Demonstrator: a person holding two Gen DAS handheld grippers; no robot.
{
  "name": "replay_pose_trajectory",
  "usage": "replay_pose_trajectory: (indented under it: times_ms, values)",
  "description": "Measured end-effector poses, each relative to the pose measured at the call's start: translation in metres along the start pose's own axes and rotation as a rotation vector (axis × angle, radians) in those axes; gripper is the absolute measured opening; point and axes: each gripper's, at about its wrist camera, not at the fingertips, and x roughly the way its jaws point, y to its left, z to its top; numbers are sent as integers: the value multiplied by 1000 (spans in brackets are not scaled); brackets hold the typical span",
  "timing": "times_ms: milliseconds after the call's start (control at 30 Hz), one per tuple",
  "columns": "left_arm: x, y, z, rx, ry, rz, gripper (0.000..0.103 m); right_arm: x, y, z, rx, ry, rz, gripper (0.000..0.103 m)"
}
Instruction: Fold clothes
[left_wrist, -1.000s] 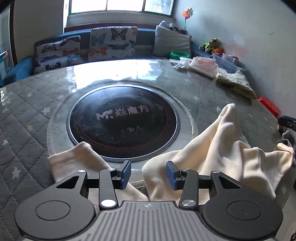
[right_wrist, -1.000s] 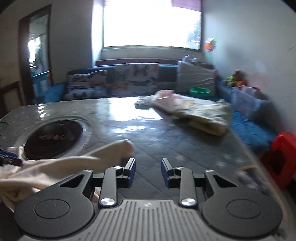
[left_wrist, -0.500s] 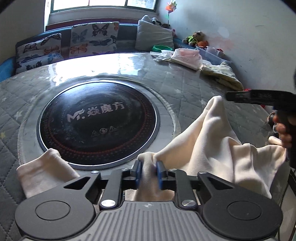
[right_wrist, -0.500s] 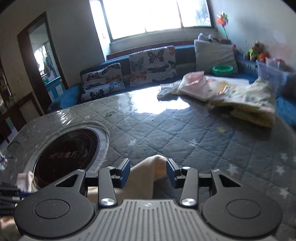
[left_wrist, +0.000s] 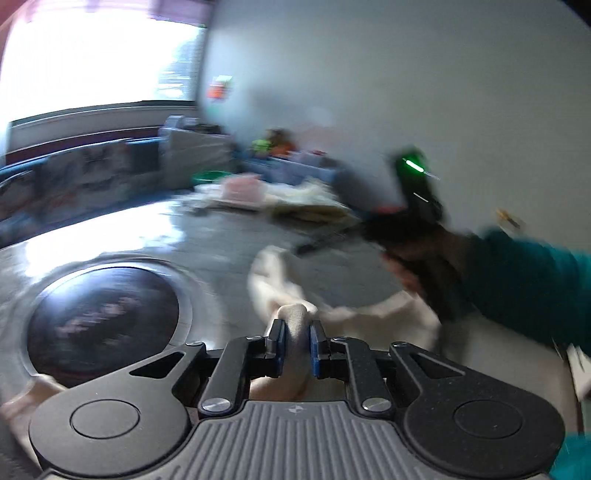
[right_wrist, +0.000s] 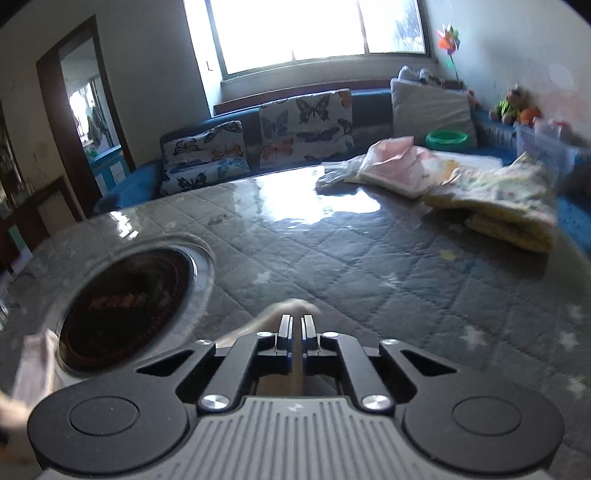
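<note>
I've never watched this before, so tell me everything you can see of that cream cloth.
The cream garment is soft, plain and crumpled, lying loosely on the quilted grey table beside the round black hotplate. The left gripper pinches a bunched fold; the right gripper is shut on another edge. Motion blur hides finer detail.

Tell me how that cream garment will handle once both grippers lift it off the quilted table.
The cream garment will likely sag and drape: it already bunches into a soft fold in the left gripper. It looks light. A thin edge pinched in the right gripper might slip under a strong pull.
</note>
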Motion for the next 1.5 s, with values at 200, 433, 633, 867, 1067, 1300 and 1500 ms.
replay_pose_trajectory:
  times_ms: [200, 433, 633, 867, 1067, 1300, 1500]
  values:
    - [21, -18, -20, 33, 94, -70, 18, -13, 1, 1, -48, -3, -31, 8]
    - [17, -20, -26, 6, 102, -70, 25, -4, 30, 6, -91, -30, 86, 37]
    - [-9, -17, -20, -22, 53, -60, 42, 17, 49, -8, -179, 53, 48, 34]
    - [-29, 21, -6, -247, -4, 83, 53, 7, 39, -28, -183, 68, 9, 30]
    - [-8, 63, -2, -507, 105, 105, 51, -1, 30, -34, -153, 54, 4, 30]
    - [16, 60, -13, -530, 234, 80, 51, -11, 25, -40, -141, 34, 0, 31]
    - [21, 52, -16, -480, 232, 84, 24, -17, 21, -42, -128, 18, 3, 32]
